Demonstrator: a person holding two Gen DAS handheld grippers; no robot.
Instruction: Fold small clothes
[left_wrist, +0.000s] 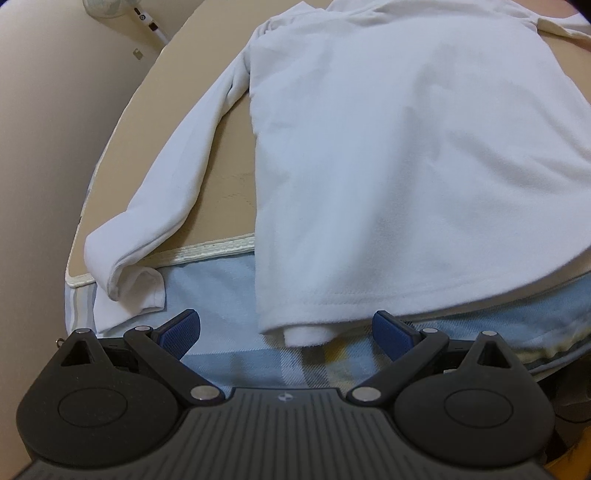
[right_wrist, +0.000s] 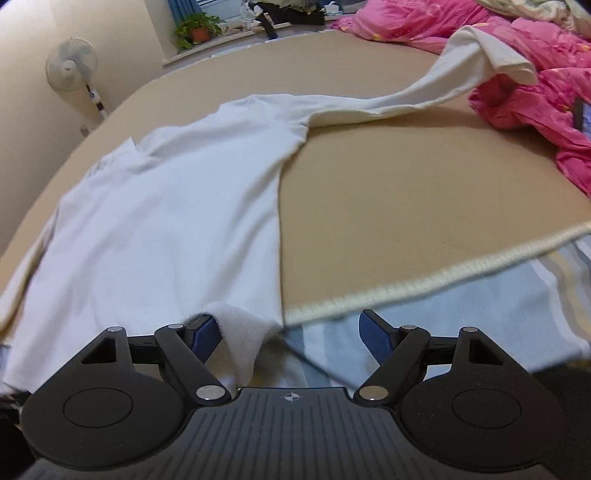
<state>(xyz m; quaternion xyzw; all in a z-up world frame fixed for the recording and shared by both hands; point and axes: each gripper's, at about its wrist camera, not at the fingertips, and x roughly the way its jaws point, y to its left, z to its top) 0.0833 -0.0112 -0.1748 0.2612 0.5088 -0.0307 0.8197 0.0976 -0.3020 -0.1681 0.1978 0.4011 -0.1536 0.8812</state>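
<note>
left wrist view: the left gripper (left_wrist: 286, 334) stands wide open with nothing gripped. the white long-sleeved shirt (left_wrist: 406, 147) lies spread flat straight ahead of it on the tan mat (left_wrist: 177, 140), and its bottom hem corner (left_wrist: 303, 332) sits between the blue pads (left_wrist: 183, 332), touching neither. one sleeve (left_wrist: 166, 199) trails ahead and left, its cuff doubled back near the left finger.

right wrist view: the right gripper (right_wrist: 286, 334) is also spread wide and holds nothing. a turned-up flap of hem (right_wrist: 240, 325) rests against the left-hand pad, well clear of the other. the far sleeve (right_wrist: 424, 92) reaches ahead and right onto the pink quilt (right_wrist: 535, 99).

the fabric looks light, soft and limp, likely to sag and crease. the doubled hem corners seem the firmest places to pinch.
</note>
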